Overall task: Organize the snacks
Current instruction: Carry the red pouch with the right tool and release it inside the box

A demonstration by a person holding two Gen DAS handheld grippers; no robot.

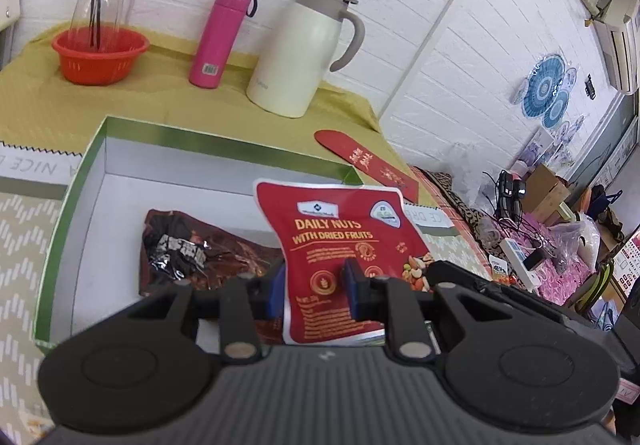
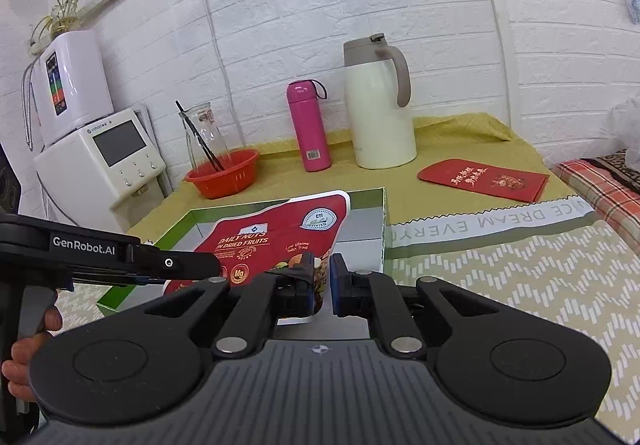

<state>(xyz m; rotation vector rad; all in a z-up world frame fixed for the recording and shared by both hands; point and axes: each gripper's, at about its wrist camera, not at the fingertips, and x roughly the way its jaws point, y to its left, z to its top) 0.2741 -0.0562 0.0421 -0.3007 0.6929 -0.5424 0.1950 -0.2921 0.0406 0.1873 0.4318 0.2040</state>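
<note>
A red "Daily Nuts with Dried Fruits" packet point(image 1: 344, 241) is held upright over a green-rimmed white box point(image 1: 96, 149). My left gripper point(image 1: 314, 285) is shut on the packet's lower part. My right gripper point(image 2: 322, 285) is shut on the same packet point(image 2: 272, 237) at its lower right corner. The left gripper's body point(image 2: 104, 257) crosses in from the left in the right wrist view. A dark brown foil snack packet point(image 1: 192, 249) lies flat inside the box. The box point(image 2: 382, 221) also shows in the right wrist view.
On the yellow-green cloth behind the box stand a cream thermal jug point(image 1: 300, 53), a pink flask point(image 1: 220, 37) and a red basket point(image 1: 98, 53) with a glass carafe. A red envelope point(image 2: 484, 179) lies to the right. A white appliance point(image 2: 104, 161) stands at the left edge.
</note>
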